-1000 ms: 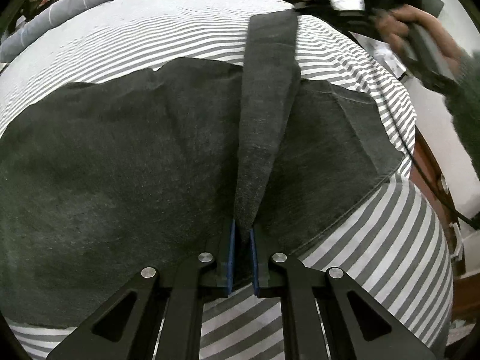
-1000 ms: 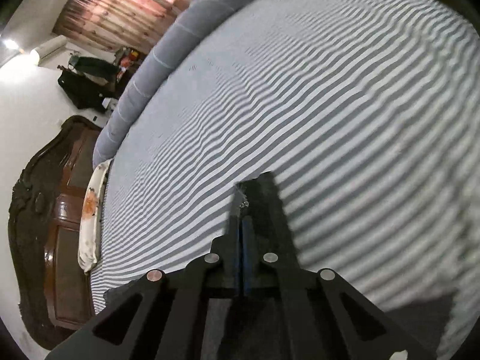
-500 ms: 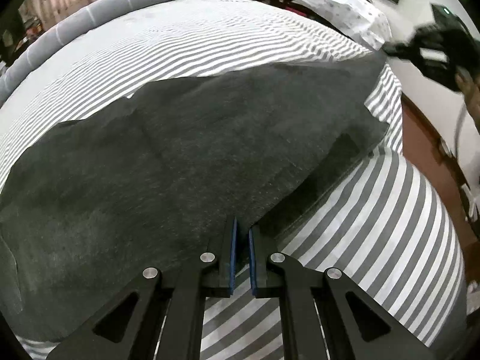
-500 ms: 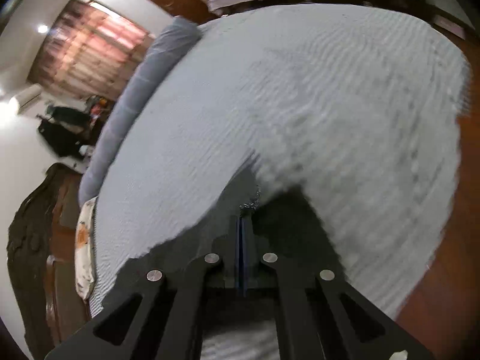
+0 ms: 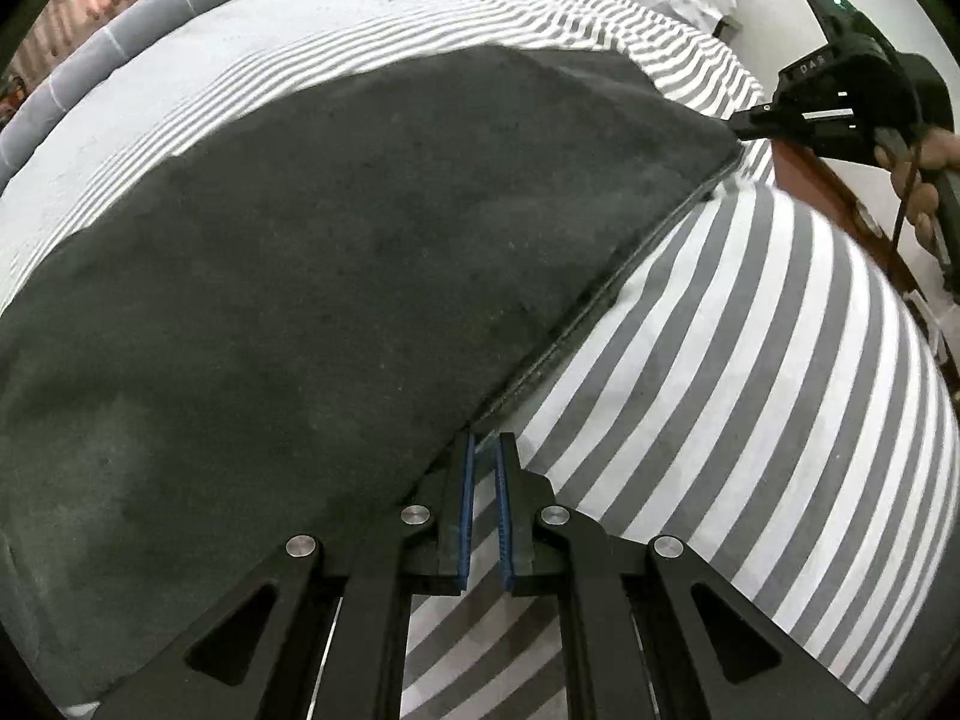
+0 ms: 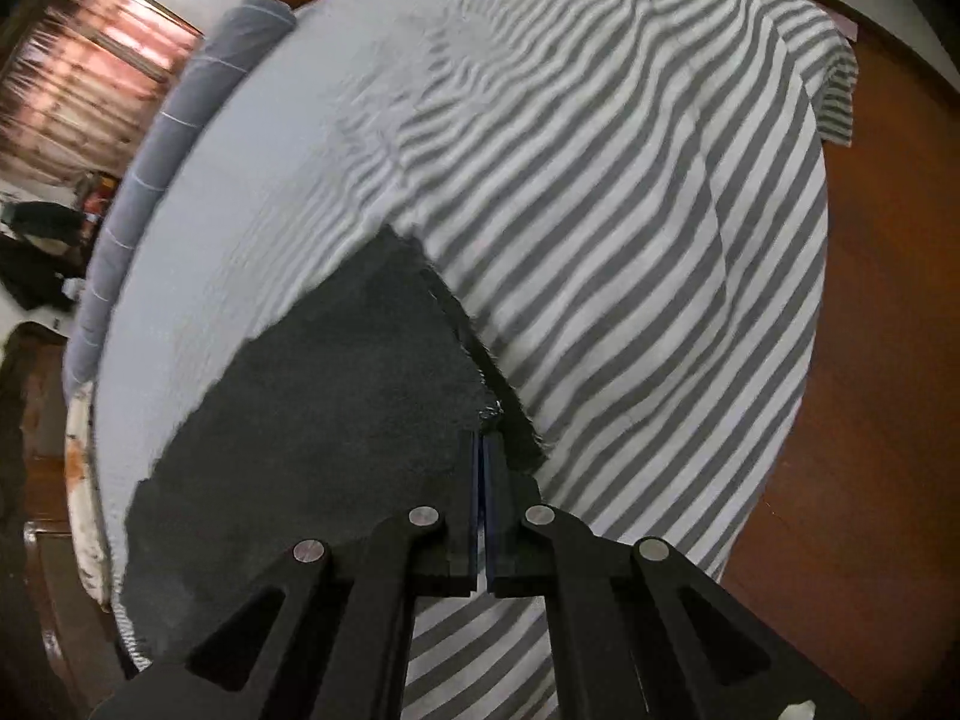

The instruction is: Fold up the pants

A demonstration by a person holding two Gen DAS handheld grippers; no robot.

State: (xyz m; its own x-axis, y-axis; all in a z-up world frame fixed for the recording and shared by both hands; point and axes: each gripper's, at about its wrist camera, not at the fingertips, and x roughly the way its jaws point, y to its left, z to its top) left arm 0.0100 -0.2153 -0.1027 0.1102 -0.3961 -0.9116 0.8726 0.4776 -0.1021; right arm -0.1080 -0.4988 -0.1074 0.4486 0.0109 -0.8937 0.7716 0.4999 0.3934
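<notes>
Dark grey pants (image 5: 336,276) lie spread flat across a bed covered in a grey-and-white striped sheet (image 5: 738,396), the fabric reaching close to the bed's near edge and its stitched hem (image 5: 600,294) running diagonally toward the bed's right side. In the left wrist view the left gripper (image 5: 485,450) sits at the near end of that hem, its blue-padded fingers (image 5: 467,510) a narrow gap apart; striped sheet shows between them lower down, and whether the tips pinch the cloth edge cannot be told. At the far end of the same hem the right gripper (image 5: 744,120) meets the corner of the pants, with the person's right hand (image 5: 918,174) wrapped around its handle. The right wrist view shows the right gripper (image 6: 483,441) with its fingers pressed nearly together on the frayed corner (image 6: 489,414) of the pants, the dark cloth fanning out to the left over the striped sheet (image 6: 630,228). A long grey bolster (image 5: 150,18) lies along the far edge of the bed. Beyond the bed's right edge is reddish-brown wooden floor (image 6: 888,312), and pink curtains (image 6: 78,84) hang over a window at the far left.
</notes>
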